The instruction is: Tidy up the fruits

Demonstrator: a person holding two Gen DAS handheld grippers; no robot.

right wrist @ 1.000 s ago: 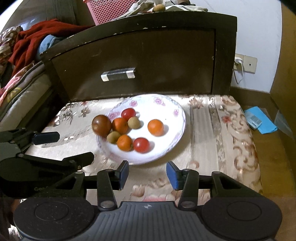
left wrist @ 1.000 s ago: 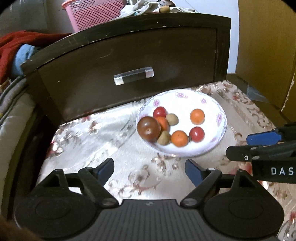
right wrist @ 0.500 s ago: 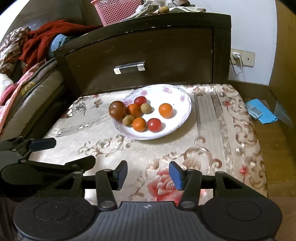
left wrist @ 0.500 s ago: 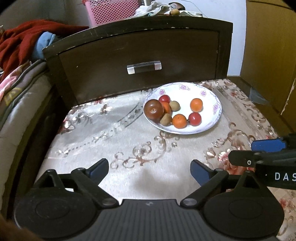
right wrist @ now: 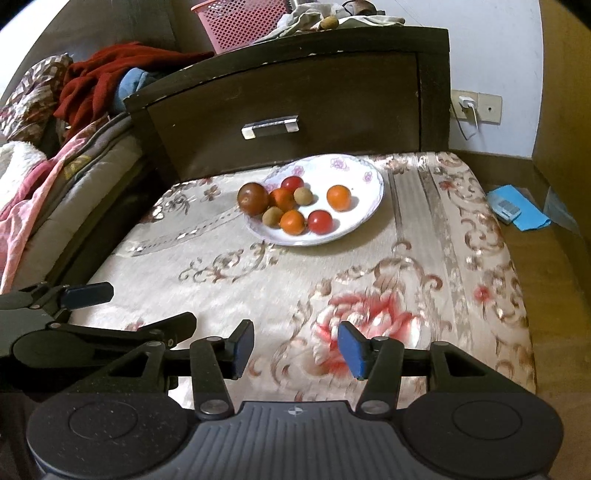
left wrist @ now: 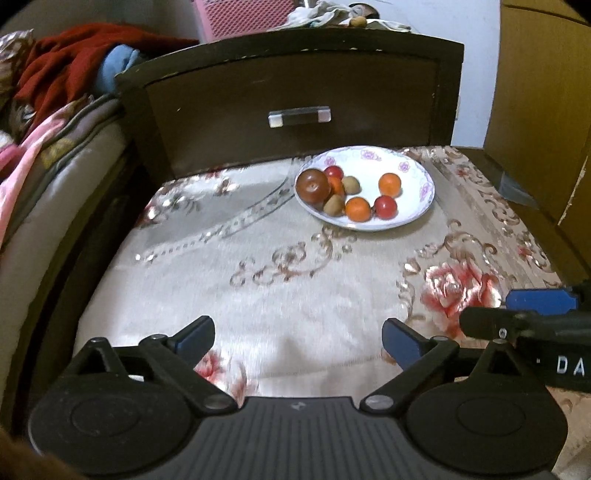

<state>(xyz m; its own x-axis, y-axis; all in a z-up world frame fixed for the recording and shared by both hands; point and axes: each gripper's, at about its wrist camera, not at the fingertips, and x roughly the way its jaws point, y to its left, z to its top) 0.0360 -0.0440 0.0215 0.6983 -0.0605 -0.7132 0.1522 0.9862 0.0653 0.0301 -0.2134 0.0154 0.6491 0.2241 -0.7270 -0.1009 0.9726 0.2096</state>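
A white floral plate stands at the far side of the cloth-covered table. It holds several small fruits: a dark brown-red one at its left rim, oranges, red tomatoes and brownish kiwis. My left gripper is open and empty, low over the near table. My right gripper is open and empty, also well short of the plate. Each gripper shows at the edge of the other's view.
A dark wooden cabinet with a drawer handle stands right behind the plate. A pink basket and cloths lie on top. Bedding and red clothes lie left. A blue item lies on the floor right.
Both grippers have pulled back from the plate, which now looks smaller and farther. Both stay open and empty. The fruits have not moved.
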